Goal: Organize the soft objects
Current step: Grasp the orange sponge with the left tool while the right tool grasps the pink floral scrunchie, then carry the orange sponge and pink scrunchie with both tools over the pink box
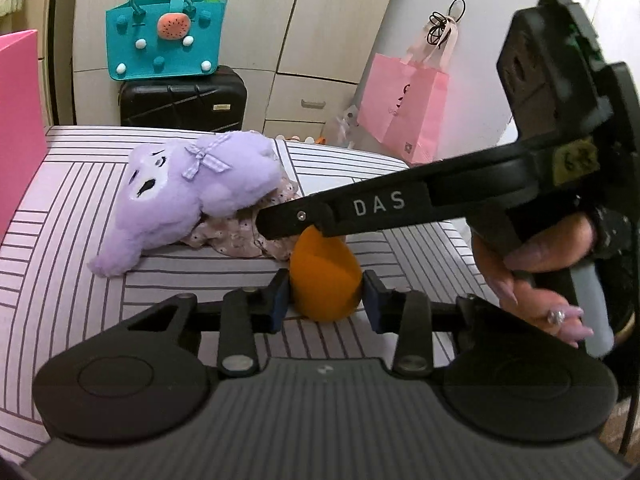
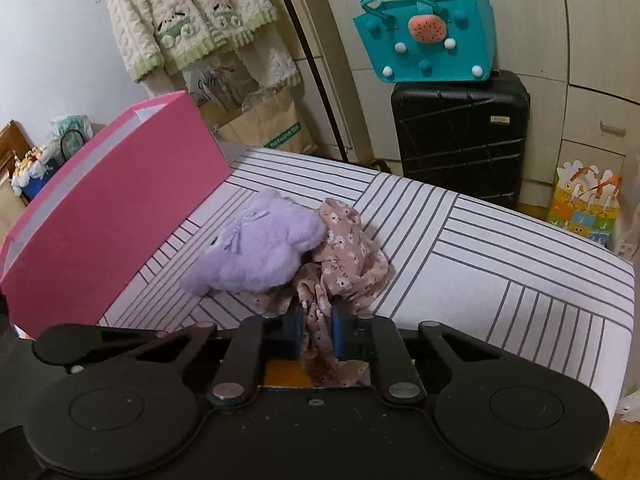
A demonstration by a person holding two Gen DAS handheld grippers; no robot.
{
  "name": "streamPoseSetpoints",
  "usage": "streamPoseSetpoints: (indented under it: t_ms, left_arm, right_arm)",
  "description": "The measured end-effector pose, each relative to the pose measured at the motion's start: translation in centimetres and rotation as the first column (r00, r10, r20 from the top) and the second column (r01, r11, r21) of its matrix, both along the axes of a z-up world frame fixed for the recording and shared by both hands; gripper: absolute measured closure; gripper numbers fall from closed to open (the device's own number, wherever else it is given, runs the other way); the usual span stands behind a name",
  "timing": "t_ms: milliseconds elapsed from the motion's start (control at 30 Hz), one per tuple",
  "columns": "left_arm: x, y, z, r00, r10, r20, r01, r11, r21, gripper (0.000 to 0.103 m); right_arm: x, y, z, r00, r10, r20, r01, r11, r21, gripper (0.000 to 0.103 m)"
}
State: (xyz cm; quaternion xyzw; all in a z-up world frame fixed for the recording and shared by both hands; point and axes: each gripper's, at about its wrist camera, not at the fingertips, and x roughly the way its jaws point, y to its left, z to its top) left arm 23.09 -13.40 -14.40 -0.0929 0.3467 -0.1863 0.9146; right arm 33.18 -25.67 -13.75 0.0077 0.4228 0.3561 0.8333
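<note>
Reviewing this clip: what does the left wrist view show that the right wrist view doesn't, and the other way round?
Only the left wrist view: the left gripper shut on an orange sponge, the hand on the right gripper's handle, and a pink paper bag.

Only the right wrist view: the right gripper shut on the floral cloth, the hanging cream sweaters, and the pink box's full side.

Both: the purple plush toy, the striped bed cover, the teal bag on the black suitcase.
</note>
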Motion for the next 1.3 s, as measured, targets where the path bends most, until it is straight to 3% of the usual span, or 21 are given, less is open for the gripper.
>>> streamPoseSetpoints:
  t_ms: [167, 333, 800, 1133, 1300]
  left_arm:
    - [-0.7, -0.2, 0.1, 0.999, -0.022, 0.026, 0.021, 1.0, 0.022, 0.068]
    - [-1.6, 0.3, 0.4, 0.998, -0.069, 0.005, 0.069, 0.998, -0.011, 0.069]
    - [-5.0, 2.0, 1.7, 0.994, -0.105, 0.018, 0.106, 0.993, -0.042, 0.069]
    - [-6.4, 4.4, 1.5, 0.992, -0.104, -0.074, 0.097, 0.991, -0.09, 0.069]
    - [-7.2, 5.3, 1.5, 0.99, -0.097, -0.1, 0.09, 0.993, -0.076, 0.069]
  right_arm:
    - [-1.1, -0.6, 0.2, 1.0, -0.013, 0.0, 0.013, 0.999, 0.042, 0.087]
    - [-2.5, -0.9, 0.6, 1.0, -0.011, 0.003, 0.011, 0.999, 0.044, 0.088]
    - [-6.2, -2.2, 2.7, 0.995, -0.077, 0.055, 0.077, 0.997, -0.005, 0.088]
    - [-8.8, -3.4, 2.8, 0.99, -0.136, 0.036, 0.137, 0.99, -0.027, 0.088]
    - [-10.8, -3.4, 3.5, 0.989, -0.139, 0.048, 0.141, 0.989, -0.037, 0.088]
